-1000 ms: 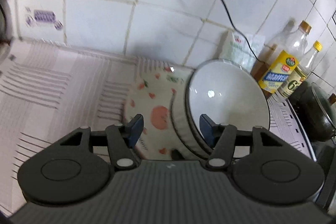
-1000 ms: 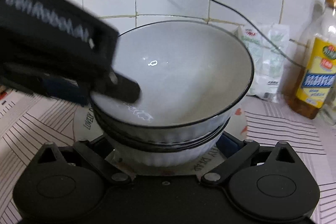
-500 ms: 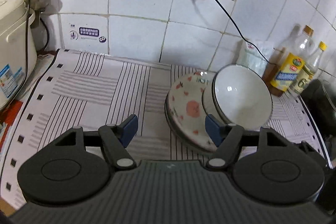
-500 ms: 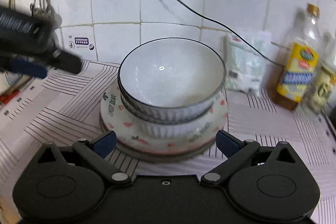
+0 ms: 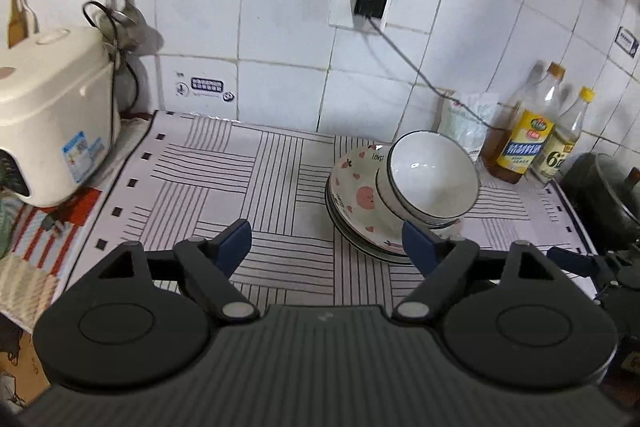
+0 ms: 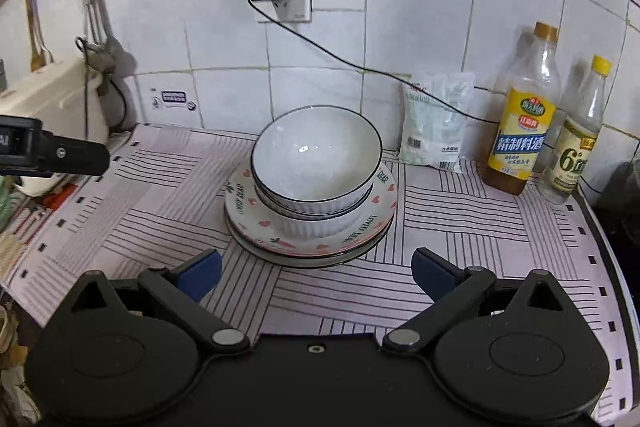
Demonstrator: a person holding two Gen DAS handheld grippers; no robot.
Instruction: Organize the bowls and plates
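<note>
Two white bowls [image 6: 316, 163] with dark rims are sitting nested, one inside the other, on a stack of plates [image 6: 372, 215] patterned with pink hearts, all resting on the striped mat covering the desk [image 6: 460, 227] near the tiled wall. The left gripper [image 5: 326, 243] is hanging above the mat just left of the stack, its jaws having just been opening, nothing between them. The right gripper [image 6: 316, 271] is hovering in front of the stack, jaws spread wide and holding nothing. Two bottles [image 6: 520, 131] are standing to the right
</note>
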